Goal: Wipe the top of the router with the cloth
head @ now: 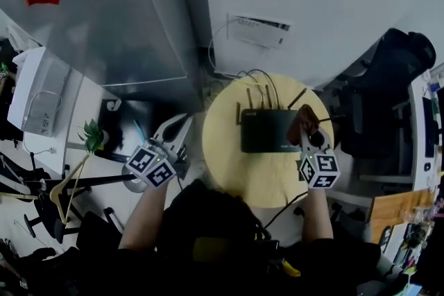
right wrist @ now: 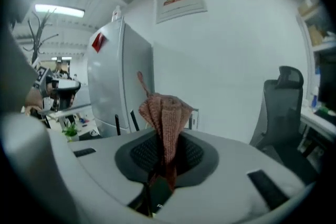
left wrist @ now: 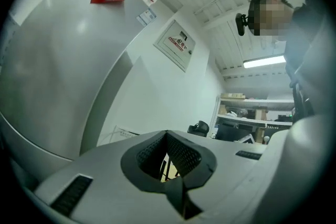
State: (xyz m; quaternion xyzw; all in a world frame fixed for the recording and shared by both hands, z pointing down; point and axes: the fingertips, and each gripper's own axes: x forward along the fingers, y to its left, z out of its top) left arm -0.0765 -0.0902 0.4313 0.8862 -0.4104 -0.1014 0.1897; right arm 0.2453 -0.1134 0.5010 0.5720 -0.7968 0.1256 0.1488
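Observation:
A black router (head: 267,129) with several upright antennas lies on the round yellow table (head: 236,170). My right gripper (head: 309,136) hovers over the router's right end, shut on a reddish-brown cloth (head: 303,121). In the right gripper view the cloth (right wrist: 166,115) stands bunched up out of the shut right gripper (right wrist: 167,136), and two antennas (right wrist: 116,123) show behind it. Off the table's left edge, my left gripper (head: 172,137) is away from the router. In its own view the left gripper (left wrist: 167,136) is shut with nothing in it and points up at the wall.
A grey cabinet (head: 104,17) with a red sticker stands at the back left. A white socket box (head: 258,30) with cables hangs behind the table. A black office chair (head: 388,80) is at the right. A plant (head: 91,136) and a hanger (head: 66,187) are at the left.

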